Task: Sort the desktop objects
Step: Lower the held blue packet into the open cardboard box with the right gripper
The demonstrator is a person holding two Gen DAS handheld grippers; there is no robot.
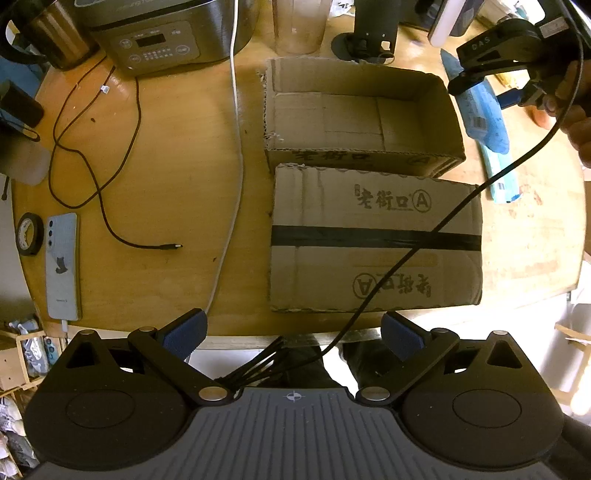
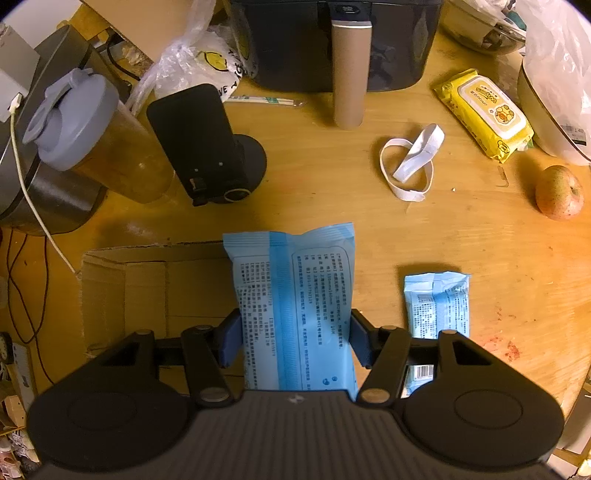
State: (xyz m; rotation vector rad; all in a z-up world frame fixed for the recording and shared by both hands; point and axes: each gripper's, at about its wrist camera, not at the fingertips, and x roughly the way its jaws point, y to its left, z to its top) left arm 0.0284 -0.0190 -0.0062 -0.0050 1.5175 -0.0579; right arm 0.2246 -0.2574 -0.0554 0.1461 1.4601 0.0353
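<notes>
My right gripper (image 2: 293,341) is shut on a large light-blue wipes pack (image 2: 295,295) and holds it over the right edge of the open cardboard box (image 2: 122,295). A second, smaller blue pack (image 2: 437,304) lies on the table to its right. In the left wrist view the same open box (image 1: 362,110) is empty, with a flattened taped box (image 1: 373,240) in front of it. The right gripper (image 1: 491,55) with the blue pack (image 1: 484,118) shows at the top right there. My left gripper (image 1: 293,332) is open and empty at the table's near edge.
On the left are a phone (image 1: 62,266), tape roll (image 1: 29,234), dark cable (image 1: 92,177), white cable (image 1: 234,147) and rice cooker (image 1: 162,33). Around the right gripper are a lidded cup (image 2: 96,136), black stand (image 2: 207,147), white strap (image 2: 410,162), yellow wipes (image 2: 484,114) and an apple (image 2: 559,192).
</notes>
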